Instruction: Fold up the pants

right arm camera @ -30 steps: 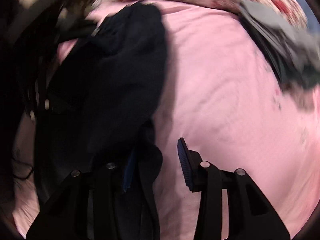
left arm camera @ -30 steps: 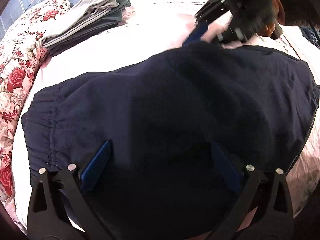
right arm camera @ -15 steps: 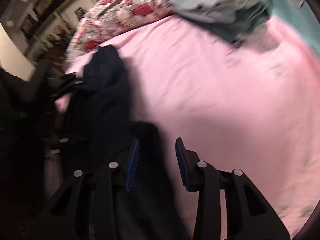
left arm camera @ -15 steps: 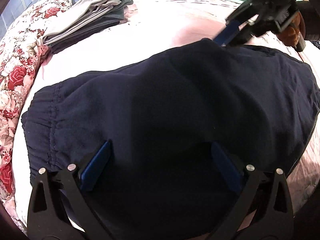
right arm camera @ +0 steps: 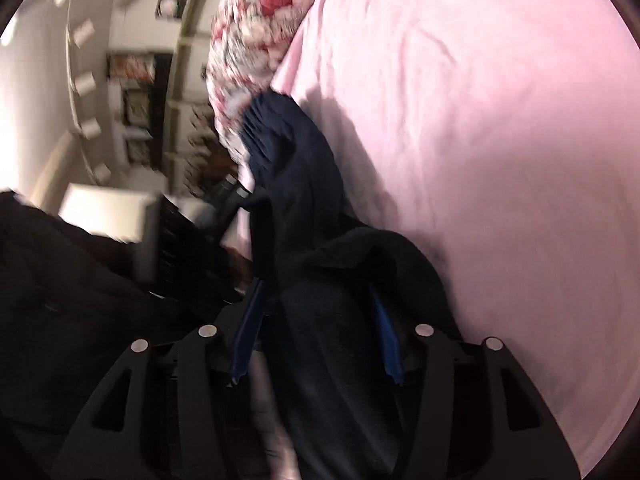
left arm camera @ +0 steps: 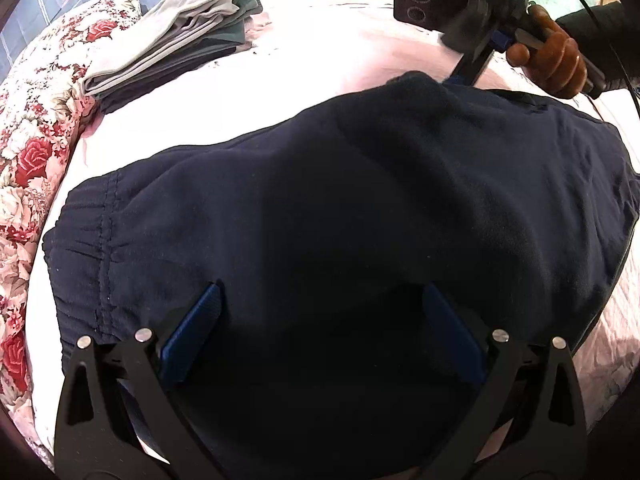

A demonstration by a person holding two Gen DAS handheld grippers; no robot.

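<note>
Navy pants (left arm camera: pixel 360 220): soft, limp knit, judged best pinched at hem or waistband. Left gripper (left arm camera: pixel 320 332) held apart over cloth. Right gripper (right arm camera: pixel 316 320) opening, fold between pads.

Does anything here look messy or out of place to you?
Mostly the dark pants: they lie rumpled on the pink sheet, with one far edge bunched up into a peak where the right gripper is opening around the cloth. The stack of folded clothes behind looks tidy.

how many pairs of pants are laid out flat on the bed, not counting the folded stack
1: the navy pants spread across the pink sheet under both grippers. The folded stack may hold more; cannot tell.
</note>
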